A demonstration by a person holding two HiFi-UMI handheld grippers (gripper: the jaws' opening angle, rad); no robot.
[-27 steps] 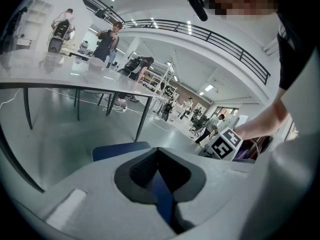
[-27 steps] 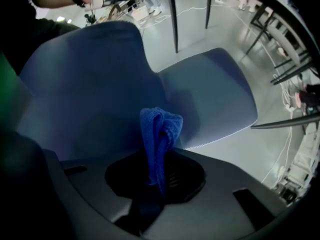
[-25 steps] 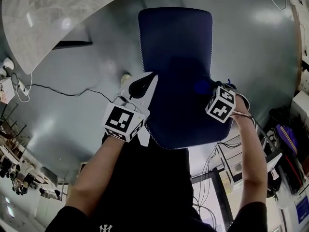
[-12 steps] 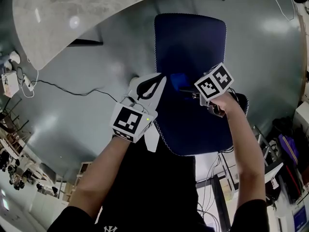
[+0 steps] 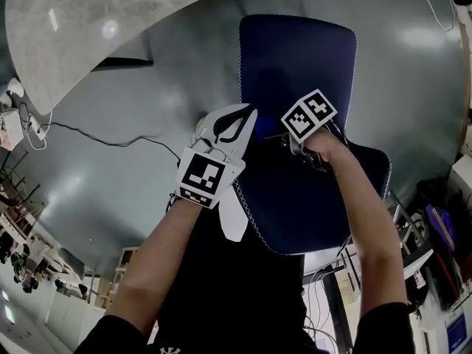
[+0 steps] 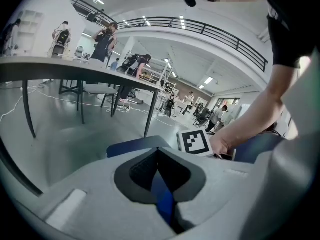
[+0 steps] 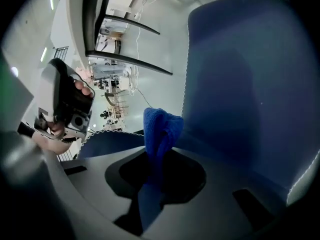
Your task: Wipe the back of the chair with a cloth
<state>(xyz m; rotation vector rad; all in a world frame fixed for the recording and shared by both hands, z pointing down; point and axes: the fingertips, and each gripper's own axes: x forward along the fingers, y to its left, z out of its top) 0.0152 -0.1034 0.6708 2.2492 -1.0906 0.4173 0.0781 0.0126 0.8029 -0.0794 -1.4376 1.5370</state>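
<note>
Since a second ago your right tongs (image 5: 286, 136) have crossed from the chair's right edge to its left half and now sit near the left tongs (image 5: 247, 118); the chair (image 5: 299, 57) has shifted right in the head view.

Surroundings, largest first: glossy grey floor (image 5: 147, 87) under everything. A pale, mottled bench (image 5: 81, 28) curves across the upper left, well apart from the chair. A thin black cable (image 5: 96, 140) trails over the floor at the left. Nothing lies between the tongs and the chair back.

Chair: dark blue woven fabric with a white stitched border and rounded corners. In the right gripper view the fabric (image 7: 250, 84) fills the right half of the picture.

Left tongs (image 6: 159, 154): closed on the chair's left edge, with a strip of blue fabric caught in the gap between the jaws.

Right tongs (image 7: 155, 156): clamped on the cloth (image 7: 160, 126). It is a brighter blue than the chair, nubby like terry. It stands up out of the jaws in a folded bunch, just beside the chair's stitched edge. Contact with the fabric cannot be confirmed from these views.
</note>
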